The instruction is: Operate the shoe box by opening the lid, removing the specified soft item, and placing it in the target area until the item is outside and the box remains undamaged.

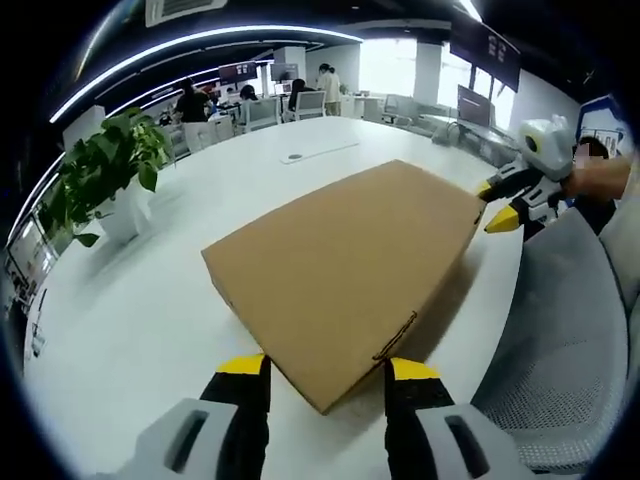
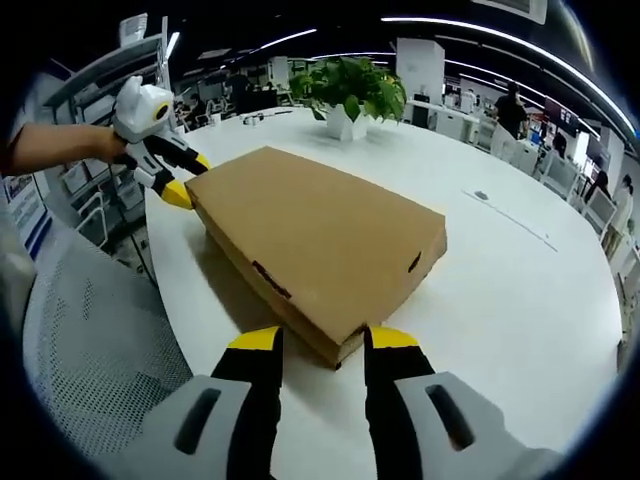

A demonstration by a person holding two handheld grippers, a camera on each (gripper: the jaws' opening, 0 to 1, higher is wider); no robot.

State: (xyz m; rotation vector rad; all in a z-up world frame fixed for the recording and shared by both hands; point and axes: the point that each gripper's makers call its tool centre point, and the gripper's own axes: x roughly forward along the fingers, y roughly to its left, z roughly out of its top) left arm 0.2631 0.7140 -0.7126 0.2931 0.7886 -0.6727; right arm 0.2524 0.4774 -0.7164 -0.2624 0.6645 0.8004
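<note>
The shoe box (image 1: 345, 270) stays closed, so I cannot see what is inside it. My left gripper (image 1: 328, 372) straddles one corner and my right gripper (image 2: 320, 345) the opposite one; whether either touches the cardboard I cannot tell. The people beyond the box are too small to make out.

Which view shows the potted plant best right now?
The left gripper view: the potted plant stands at the left on the white table, leaves and white pot in plain sight. In the right gripper view the potted plant sits smaller, beyond the closed shoe box.
</note>
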